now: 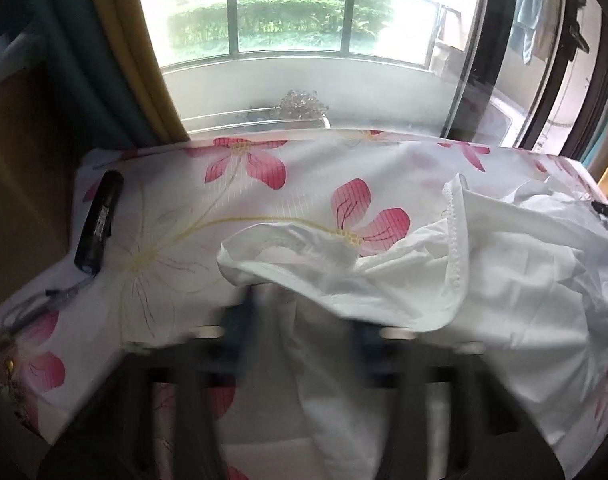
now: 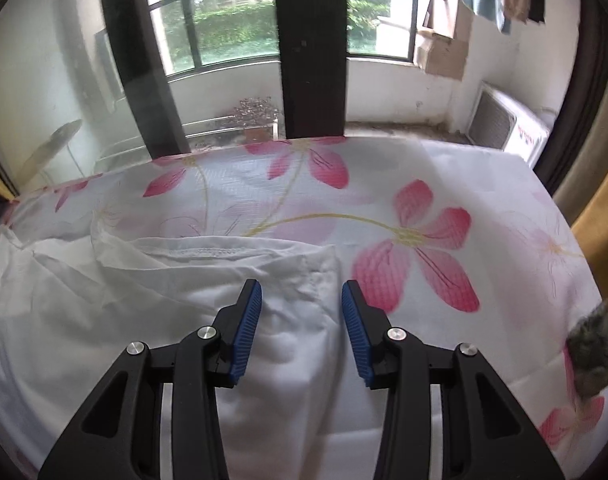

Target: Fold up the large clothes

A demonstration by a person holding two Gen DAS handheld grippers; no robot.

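A white garment (image 1: 483, 280) lies crumpled on a table covered with a white cloth printed with pink flowers (image 1: 264, 200). In the left wrist view my left gripper (image 1: 300, 320) is blurred and low at the front; white fabric drapes over and between its fingers, so its state is unclear. In the right wrist view the garment (image 2: 144, 300) covers the left and middle of the table, with a stitched hem at its far edge. My right gripper (image 2: 302, 292) is open, blue pads apart, just above the garment's right edge, holding nothing.
A black remote-like object (image 1: 98, 224) and a pen (image 1: 44, 304) lie on the table's left part. Glass doors and a balcony with a potted plant (image 2: 258, 116) stand behind the table. A furry grey thing (image 2: 595, 356) sits at the right edge.
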